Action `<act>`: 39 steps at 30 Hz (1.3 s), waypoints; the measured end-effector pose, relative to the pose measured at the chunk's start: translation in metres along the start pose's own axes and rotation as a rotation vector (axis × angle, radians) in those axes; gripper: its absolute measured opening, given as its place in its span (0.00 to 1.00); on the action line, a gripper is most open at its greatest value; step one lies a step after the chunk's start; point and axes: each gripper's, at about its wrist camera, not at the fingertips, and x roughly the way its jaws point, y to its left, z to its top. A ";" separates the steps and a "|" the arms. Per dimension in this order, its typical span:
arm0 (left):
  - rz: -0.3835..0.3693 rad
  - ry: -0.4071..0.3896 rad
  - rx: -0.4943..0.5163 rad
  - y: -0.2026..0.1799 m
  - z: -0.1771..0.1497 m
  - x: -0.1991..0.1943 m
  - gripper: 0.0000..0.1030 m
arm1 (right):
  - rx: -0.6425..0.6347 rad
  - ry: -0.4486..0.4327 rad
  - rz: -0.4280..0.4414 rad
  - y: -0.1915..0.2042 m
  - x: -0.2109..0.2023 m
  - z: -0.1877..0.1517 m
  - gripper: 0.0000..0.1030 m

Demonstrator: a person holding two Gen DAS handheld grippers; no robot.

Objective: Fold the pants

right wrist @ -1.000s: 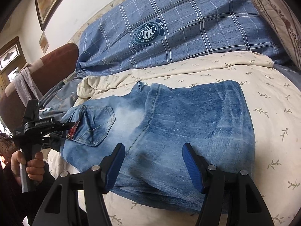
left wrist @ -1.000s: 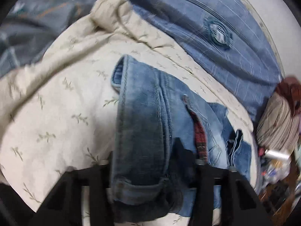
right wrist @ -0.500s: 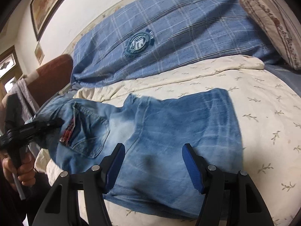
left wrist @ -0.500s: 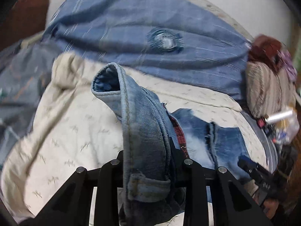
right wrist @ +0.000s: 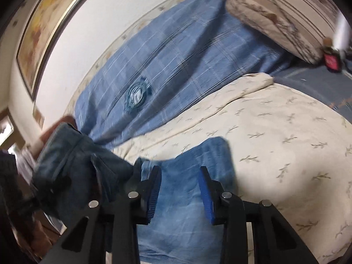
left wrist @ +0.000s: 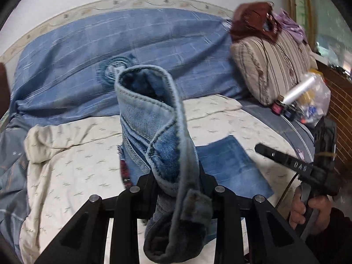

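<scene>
The blue jeans (left wrist: 154, 132) are bunched and lifted at the waistband end, which stands up between the jaws of my left gripper (left wrist: 176, 176); that gripper is shut on them. The far leg part (left wrist: 231, 160) still lies flat on the cream bedspread (left wrist: 77, 165). In the right wrist view the jeans (right wrist: 182, 209) lie under my right gripper (right wrist: 179, 189), which is open just above the denim. The lifted waistband end (right wrist: 77, 167) hangs at the left there. The right gripper's body shows in the left wrist view (left wrist: 292, 162), held by a hand.
A blue checked blanket (left wrist: 110, 55) covers the bed's back. A striped pillow (left wrist: 264, 66) lies at the right, with a plastic bag and a silver tube (left wrist: 301, 88) beside it. A framed picture (right wrist: 44, 28) hangs on the wall.
My left gripper has lifted the waistband end of the jeans higher and swung it toward the right gripper. The right gripper has moved left over the leg part and stayed open.
</scene>
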 end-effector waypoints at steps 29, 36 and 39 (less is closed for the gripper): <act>-0.241 -0.051 0.044 -0.085 0.011 0.021 0.74 | 0.207 -0.142 0.007 -0.058 -0.050 0.034 0.36; 0.015 0.050 0.041 -0.029 -0.007 0.029 0.74 | 0.057 -0.057 0.054 -0.023 -0.031 0.026 0.36; 0.097 0.115 0.003 -0.004 -0.015 0.040 0.74 | 0.013 0.000 0.121 -0.004 -0.017 0.025 0.36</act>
